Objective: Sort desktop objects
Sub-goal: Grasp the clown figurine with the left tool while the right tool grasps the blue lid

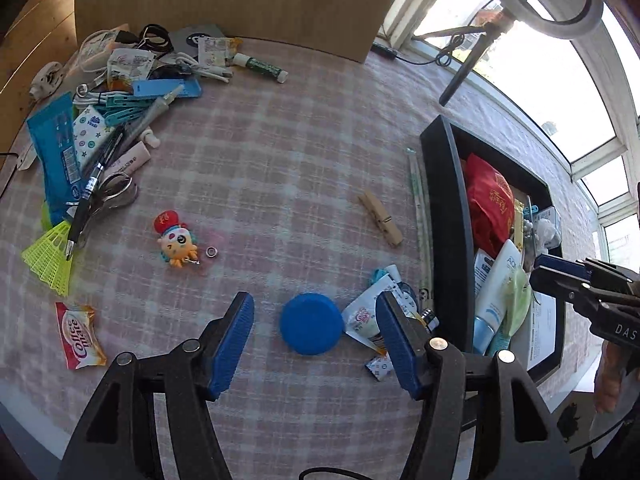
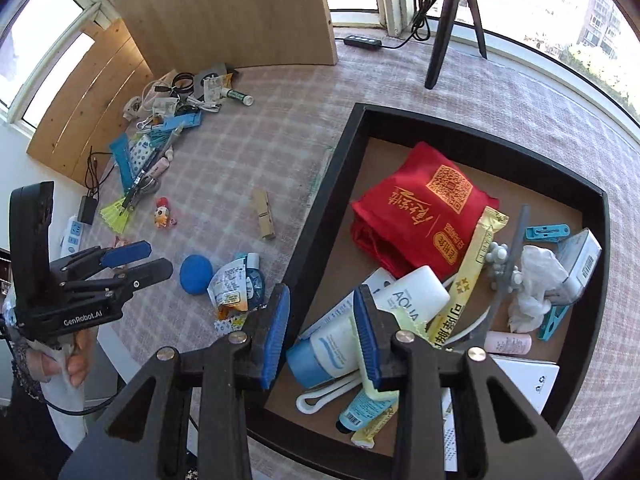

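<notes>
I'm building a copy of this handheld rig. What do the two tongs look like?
Both tongs, left and right, are black plastic frames with silver pivot screws and ribbed blue pads. The left body reads GenRobot.AI in white; a black cable trails below it. A pale patterned sleeve covers that wrist.

Right tool [image 2: 320, 332], pads apart, hovers over black tray [image 2: 320, 216] holding tubes.

One blue cap [image 1: 311, 323], one clothespin [image 1: 380, 214]

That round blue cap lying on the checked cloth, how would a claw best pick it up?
Take the blue cap by its curved rim, coming straight down from above with a finger on each side. It lies flat like a low disc, so only the edges offer hold. The open left claw already straddles it; the sachet crowds one side.
</notes>
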### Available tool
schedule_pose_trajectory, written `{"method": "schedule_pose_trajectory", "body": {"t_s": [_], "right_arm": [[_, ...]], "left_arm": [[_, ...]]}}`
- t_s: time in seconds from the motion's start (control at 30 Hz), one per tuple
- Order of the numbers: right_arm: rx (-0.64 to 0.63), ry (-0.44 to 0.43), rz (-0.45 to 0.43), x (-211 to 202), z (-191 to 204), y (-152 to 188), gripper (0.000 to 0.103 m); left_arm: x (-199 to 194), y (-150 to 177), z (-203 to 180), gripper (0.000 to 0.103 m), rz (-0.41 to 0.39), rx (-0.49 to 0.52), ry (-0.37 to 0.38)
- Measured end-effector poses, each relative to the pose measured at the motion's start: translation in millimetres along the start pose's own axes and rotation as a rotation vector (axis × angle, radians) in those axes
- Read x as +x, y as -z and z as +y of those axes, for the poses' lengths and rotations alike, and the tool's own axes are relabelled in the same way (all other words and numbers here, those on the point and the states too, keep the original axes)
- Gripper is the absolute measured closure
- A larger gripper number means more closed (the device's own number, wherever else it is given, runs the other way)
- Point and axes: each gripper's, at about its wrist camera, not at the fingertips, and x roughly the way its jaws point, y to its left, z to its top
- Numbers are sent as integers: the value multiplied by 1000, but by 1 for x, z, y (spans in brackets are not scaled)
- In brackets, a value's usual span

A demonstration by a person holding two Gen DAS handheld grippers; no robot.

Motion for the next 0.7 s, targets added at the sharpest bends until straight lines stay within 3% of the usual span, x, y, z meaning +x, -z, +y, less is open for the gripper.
{"method": "schedule_pose_trajectory", "body": {"t_s": [0.3,0.53,0.63,0.7], "right_arm": [[-212,-33,121,70,109,-8,53],[-287,48,174,116,141,-7,51],[-289,48,182,125,143,-8,51],[-284,43,194,131,143,-8,51]], "left_arm": [[25,-26,71,43,56,-180,10],[49,-35,79,44,91,-217,13],[56,-36,75,53,97,-202,9],[60,-36,72,65,100,-189,-2]]}}
